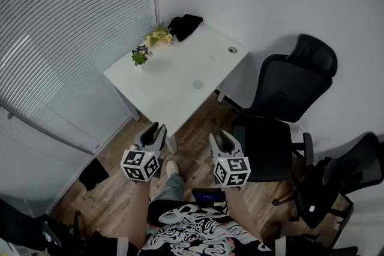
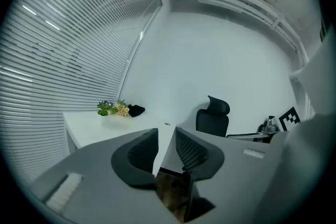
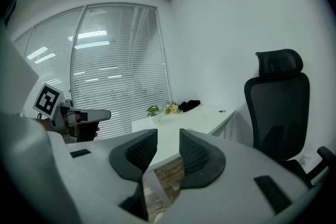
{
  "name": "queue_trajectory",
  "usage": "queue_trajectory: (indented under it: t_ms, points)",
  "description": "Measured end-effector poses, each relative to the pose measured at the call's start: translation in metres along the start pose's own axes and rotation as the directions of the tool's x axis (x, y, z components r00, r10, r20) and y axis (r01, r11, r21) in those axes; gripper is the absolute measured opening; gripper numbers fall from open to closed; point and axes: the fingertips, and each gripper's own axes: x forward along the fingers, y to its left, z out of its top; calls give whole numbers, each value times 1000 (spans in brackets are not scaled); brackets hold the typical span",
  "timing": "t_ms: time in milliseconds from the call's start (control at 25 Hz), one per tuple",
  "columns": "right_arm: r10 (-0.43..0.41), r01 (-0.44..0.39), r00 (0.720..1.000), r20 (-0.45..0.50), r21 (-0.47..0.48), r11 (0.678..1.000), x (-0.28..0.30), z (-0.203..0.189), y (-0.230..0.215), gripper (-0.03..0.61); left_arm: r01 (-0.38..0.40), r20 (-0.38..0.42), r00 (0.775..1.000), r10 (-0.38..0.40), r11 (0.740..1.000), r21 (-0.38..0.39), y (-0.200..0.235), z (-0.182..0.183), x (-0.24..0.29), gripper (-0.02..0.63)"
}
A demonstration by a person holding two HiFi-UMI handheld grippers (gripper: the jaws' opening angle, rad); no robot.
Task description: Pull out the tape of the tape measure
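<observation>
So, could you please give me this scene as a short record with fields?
Left gripper: open, nothing between the jaws, held short of the table
Right gripper: open, nothing between the jaws
Table: white; flowers and a black bundle at its far corner
Tape measure: cannot be made out
Chairs: black, to the right of the table

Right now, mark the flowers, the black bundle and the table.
flowers (image 1: 159,36), head view, on the yellow blooms.
black bundle (image 1: 185,26), head view, its middle.
table (image 1: 174,92), head view, bare part of the top.
</observation>
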Motion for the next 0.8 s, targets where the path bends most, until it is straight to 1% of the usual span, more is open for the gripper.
queue_trajectory:
  t_ms: [240,480,640,800]
  points:
    - [-43,45,997,-58,35,998,77,10,-34,138,33,-68,997,-34,999,-5,40,6,80,103]
    - [-75,81,992,-104,56,995,150,18,-54,155,75,-99,992,-76,997,-19,85,18,153,103]
    - [-98,106,987,-126,56,993,188,23,-62,164,98,-113,989,-100,995,-27,110,23,188,103]
    - [-127,134,983,-130,40,990,214,29,-76,177,125,-118,985,-128,992,-31,128,29,216,103]
